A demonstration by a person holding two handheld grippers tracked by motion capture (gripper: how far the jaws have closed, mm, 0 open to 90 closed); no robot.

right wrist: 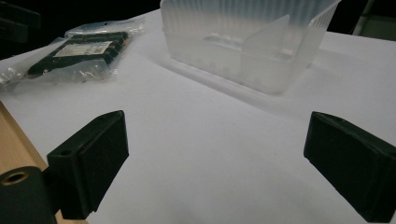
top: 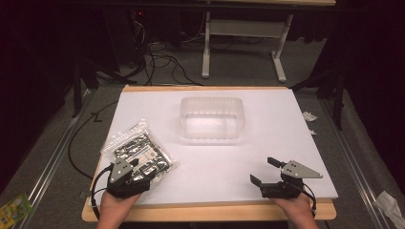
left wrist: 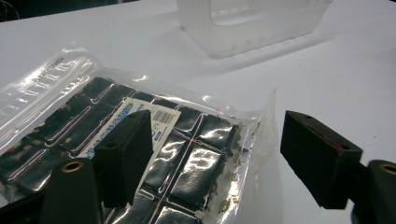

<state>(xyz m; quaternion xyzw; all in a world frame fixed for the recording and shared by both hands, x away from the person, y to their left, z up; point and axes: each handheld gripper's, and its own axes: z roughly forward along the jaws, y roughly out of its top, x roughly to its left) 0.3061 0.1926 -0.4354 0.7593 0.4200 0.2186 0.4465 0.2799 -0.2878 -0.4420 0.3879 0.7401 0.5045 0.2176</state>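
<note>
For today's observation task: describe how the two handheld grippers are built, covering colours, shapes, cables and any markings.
Both the left gripper and the right gripper have a black body, two blocky black jaws and a grey three-cornered plate on top with small holes. Brass-coloured rings sit at the jaw bases. A black cable trails from each. No sleeves are visible on the forearms. No lettering is readable.

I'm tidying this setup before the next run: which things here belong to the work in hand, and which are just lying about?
In the job:
- plastic bag of dark packets, under the open left gripper
- clear plastic tub
- right gripper, open, holding nothing

Lying about:
- white scraps beside the table
- green packet on the floor
- cables behind the table
</note>
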